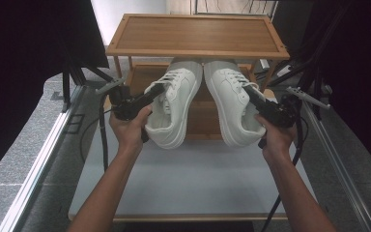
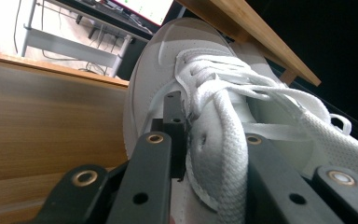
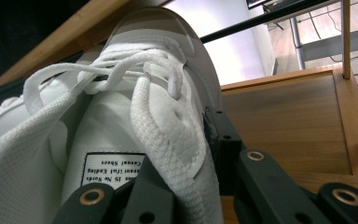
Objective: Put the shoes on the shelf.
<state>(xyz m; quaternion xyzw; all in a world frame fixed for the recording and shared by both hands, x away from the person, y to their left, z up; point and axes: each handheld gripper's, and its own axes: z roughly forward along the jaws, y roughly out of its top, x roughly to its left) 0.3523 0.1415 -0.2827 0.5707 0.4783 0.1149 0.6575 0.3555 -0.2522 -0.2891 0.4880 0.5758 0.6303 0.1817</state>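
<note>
Left gripper [image 1: 157, 90] – jaws clamped on the side wall and collar of the left sneaker [image 1: 174, 106], one jaw inside the opening, the other outside near the eyelets; the left gripper view shows the padded collar and a lace squeezed between them. Right gripper [image 1: 249, 93] – same grip mirrored on the right sneaker [image 1: 234, 104], jaws pinching the lace-side upper next to the tongue, whose printed label [image 3: 114, 168] shows in the right gripper view.

Both shoes hang off the jaws, toes pointing away and tucked under the top board of the wooden shoe rack [image 1: 198, 34], above its lower shelf [image 1: 203, 121], soles facing each other, a gap between them. Heels stick out toward the person, over the near edge of the shelf and the white table [image 1: 193, 179].

Handling, as a guess: light, w/ a stiff rubber sole but a soft upper – the collar folds under the pinch, so the shoe can swing or droop toe-down from a one-sided grip. Smooth white upper may slip; laces are loose & could snag the jaws. Best hold is where it's now, collar by the top eyelets, deep enough to catch the padding.
</note>
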